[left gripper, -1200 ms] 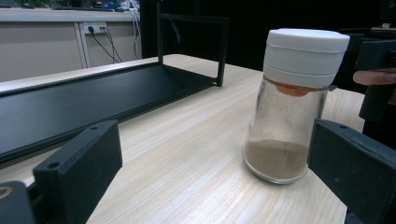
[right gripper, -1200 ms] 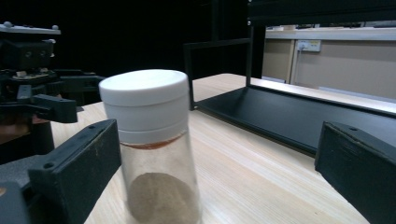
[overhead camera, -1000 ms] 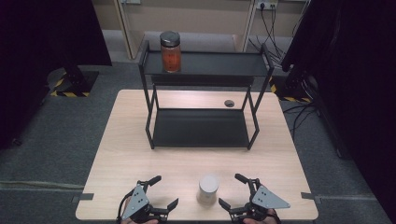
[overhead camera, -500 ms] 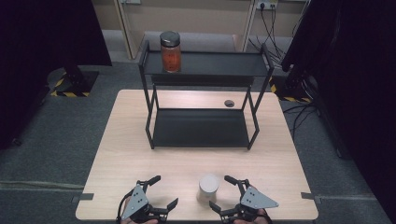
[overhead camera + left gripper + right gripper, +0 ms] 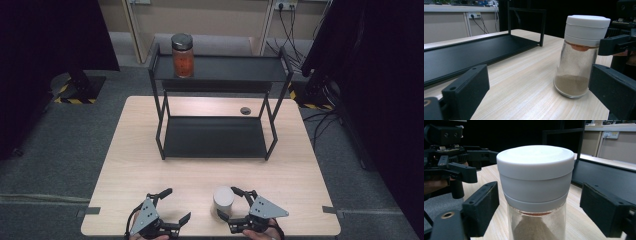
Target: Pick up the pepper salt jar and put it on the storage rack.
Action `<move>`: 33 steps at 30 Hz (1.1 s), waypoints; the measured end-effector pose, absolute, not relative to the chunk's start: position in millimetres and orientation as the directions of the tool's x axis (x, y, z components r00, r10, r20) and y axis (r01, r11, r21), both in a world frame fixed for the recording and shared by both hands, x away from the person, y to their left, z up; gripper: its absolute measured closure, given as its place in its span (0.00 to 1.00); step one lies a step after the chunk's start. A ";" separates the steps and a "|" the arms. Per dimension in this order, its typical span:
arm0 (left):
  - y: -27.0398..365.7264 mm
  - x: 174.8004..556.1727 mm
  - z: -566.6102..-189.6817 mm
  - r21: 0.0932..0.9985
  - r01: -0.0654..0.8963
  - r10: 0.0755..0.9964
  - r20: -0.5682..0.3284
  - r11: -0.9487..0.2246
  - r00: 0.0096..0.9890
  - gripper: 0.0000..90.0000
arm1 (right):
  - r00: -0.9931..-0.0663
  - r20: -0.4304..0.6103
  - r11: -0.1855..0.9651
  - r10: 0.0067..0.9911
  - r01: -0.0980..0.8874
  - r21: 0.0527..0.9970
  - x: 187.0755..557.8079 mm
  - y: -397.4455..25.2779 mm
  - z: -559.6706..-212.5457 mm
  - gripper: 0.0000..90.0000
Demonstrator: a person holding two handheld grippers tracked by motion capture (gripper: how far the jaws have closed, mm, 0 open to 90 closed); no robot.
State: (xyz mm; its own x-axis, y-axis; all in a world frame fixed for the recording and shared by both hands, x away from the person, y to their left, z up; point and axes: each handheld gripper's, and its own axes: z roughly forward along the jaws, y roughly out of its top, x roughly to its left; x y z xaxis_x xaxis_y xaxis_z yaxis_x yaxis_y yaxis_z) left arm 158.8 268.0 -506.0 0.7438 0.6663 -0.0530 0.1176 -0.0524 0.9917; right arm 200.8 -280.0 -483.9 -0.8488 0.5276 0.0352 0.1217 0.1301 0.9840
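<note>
The spice jar (image 5: 223, 200), clear glass with a white cap and a little brown powder at the bottom, stands upright on the wooden table (image 5: 150, 150) near the front edge; my right gripper (image 5: 234, 204) is around it, jaws spread, one on each side of the jar and not touching the glass as far as I can see; in the right gripper view the cap (image 5: 535, 173) sits in the middle of the gap; I judge this is the step of approach just before the grasp; next I need to close evenly on the body under the cap, without tipping it; my left gripper (image 5: 174, 206) rests just beside, jaws spread too, holding nothing; further away is the black shelf (image 5: 215, 137), with an orange jar (image 5: 182, 55) on its top level
</note>
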 end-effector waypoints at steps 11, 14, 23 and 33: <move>268.1 159.0 -506.0 0.992 0.118 0.664 -0.054 -0.052 0.745 0.03 | -0.861 0.027 0.156 0.509 0.123 0.980 204.1 -274.2 -483.1 0.33; 267.9 159.1 -506.0 0.992 0.118 0.664 -0.053 -0.054 0.746 0.03 | -0.858 0.024 0.158 0.514 0.122 0.980 204.4 -274.1 -482.0 0.37; 268.0 158.7 -506.0 0.992 0.116 0.665 -0.052 -0.053 0.745 0.03 | -0.854 -0.010 0.186 0.520 0.101 0.977 202.0 -271.5 -477.4 0.39; 268.3 158.8 -507.1 0.992 0.118 0.670 -0.055 -0.049 0.741 0.03 | -0.851 -0.018 0.187 0.524 0.095 0.978 205.9 -274.1 -462.6 0.39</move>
State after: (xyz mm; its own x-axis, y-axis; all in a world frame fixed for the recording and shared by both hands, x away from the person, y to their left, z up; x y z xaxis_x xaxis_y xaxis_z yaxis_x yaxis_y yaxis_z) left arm 158.8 268.3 -507.1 0.7408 0.6695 -0.0546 0.1178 -0.0494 0.9918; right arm 205.9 -274.1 -462.6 -0.8515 0.5241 -0.0175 0.0949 0.1868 0.9778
